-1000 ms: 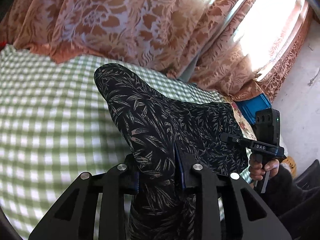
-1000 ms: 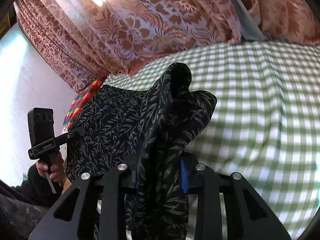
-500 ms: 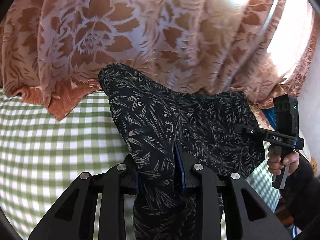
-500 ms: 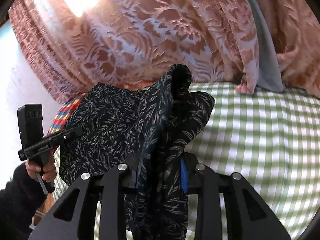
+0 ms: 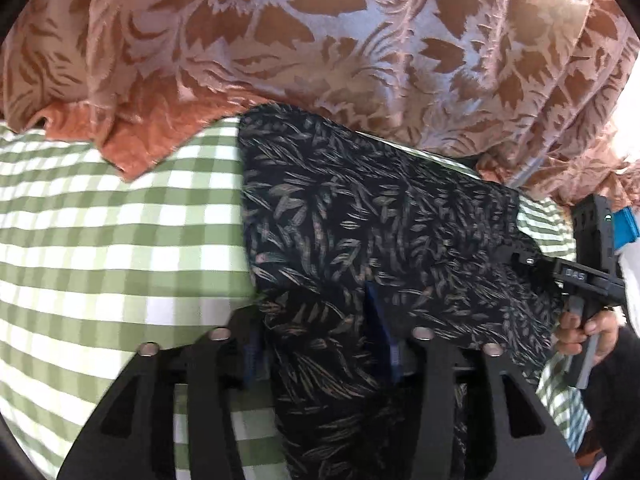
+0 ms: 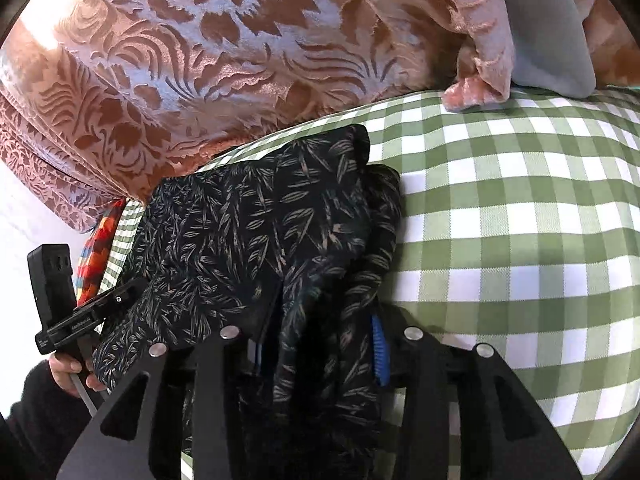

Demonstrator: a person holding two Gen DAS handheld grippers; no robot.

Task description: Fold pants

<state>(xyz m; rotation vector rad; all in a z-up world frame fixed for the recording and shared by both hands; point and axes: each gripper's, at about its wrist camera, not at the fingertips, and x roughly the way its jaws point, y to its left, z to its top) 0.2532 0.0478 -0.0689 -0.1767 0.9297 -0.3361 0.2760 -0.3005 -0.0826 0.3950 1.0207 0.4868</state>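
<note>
Green-and-white checked bedding [image 5: 120, 240] covers the bed and fills the left of the left wrist view; a rust-coloured floral curtain [image 5: 320, 40] hangs behind it, its hem resting on the checks. Centre frame, the pants [image 5: 360, 220], dark with a pale leaf print, are spread over the bedding, their far edge close to the curtain hem. The left gripper [image 5: 320, 344] is clenched on a bunched fold of the pants, cloth filling the gap between its blue-padded fingers. At the right edge, the right gripper [image 5: 532, 264] reaches into the opposite end of the same garment, a hand [image 5: 588, 328] on its handle.

From the right wrist view, a multicoloured striped cloth [image 6: 100, 256] shows at the far left beside the bed edge. The left gripper [image 6: 120, 300] meets the pants [image 6: 248, 240] there. Centre, the right gripper [image 6: 320, 340] is clamped on a thick gathered fold of the pants. Bare checked bedding [image 6: 520, 240] lies to the right, with a grey-blue cloth [image 6: 544, 32] hanging at the upper right among the curtain [image 6: 200, 60] folds.
</note>
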